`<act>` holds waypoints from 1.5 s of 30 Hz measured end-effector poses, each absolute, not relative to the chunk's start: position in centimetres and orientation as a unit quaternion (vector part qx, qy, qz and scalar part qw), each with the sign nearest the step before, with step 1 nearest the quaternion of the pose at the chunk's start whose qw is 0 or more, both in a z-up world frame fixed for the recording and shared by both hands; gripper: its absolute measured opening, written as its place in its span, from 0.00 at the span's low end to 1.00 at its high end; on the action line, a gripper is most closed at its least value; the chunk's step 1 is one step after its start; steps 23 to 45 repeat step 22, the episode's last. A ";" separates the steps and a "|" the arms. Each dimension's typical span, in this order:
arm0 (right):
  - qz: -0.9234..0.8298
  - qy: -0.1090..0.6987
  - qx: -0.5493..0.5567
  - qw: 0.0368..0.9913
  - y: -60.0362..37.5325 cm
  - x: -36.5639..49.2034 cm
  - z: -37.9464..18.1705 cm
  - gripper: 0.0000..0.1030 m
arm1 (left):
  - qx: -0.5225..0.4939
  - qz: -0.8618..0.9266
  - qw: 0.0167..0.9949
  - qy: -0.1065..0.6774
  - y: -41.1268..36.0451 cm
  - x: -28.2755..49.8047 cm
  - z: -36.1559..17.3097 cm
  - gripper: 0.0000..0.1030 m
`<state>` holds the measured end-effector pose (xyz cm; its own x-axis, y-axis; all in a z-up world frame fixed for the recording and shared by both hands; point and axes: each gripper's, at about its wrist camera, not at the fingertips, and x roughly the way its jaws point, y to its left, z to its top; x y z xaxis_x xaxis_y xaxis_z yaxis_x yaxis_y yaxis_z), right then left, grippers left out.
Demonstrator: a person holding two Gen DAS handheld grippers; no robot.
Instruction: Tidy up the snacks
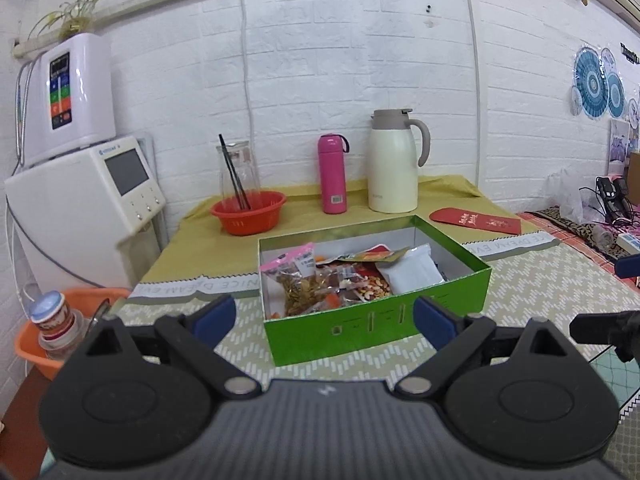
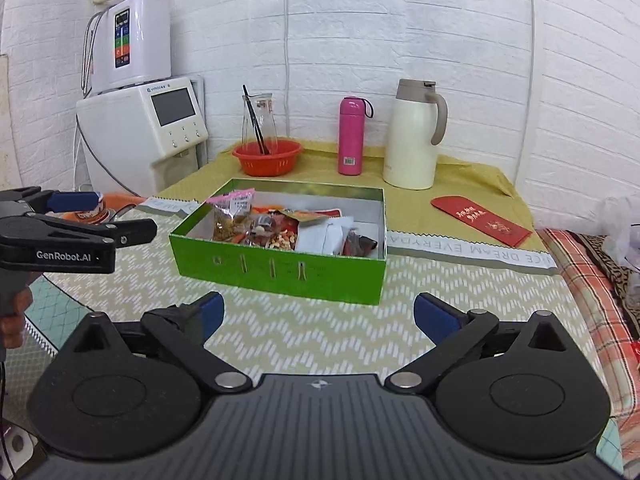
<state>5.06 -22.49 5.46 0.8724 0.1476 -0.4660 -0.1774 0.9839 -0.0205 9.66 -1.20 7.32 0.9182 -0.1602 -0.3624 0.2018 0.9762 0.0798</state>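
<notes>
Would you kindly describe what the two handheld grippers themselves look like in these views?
Both the left gripper and right gripper are black plastic with round pivot housings, silver pins, a ribbed grey body and blue pads. Seen from the right wrist camera, the left gripper's side carries white GenRobot.AI lettering.

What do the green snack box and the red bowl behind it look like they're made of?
The open green rectangular box looks like glossy printed cardboard: thin walls, plain white inside, slots cut in its front. The round red-orange bowl is probably moulded plastic, given its uniform colour and slotted sides.
</notes>
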 end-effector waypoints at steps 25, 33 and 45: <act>0.036 0.289 -0.036 0.956 -21.1 4.0 2.0 1.00 | 0.063 -0.084 0.966 0.237 -1.1 7.2 4.1 0.92; 0.036 0.289 -0.036 0.956 -21.1 4.0 2.0 1.00 | 0.063 -0.084 0.966 0.237 -1.1 7.2 4.1 0.92; 0.036 0.289 -0.036 0.956 -21.1 4.0 2.0 1.00 | 0.063 -0.084 0.966 0.237 -1.1 7.2 4.1 0.92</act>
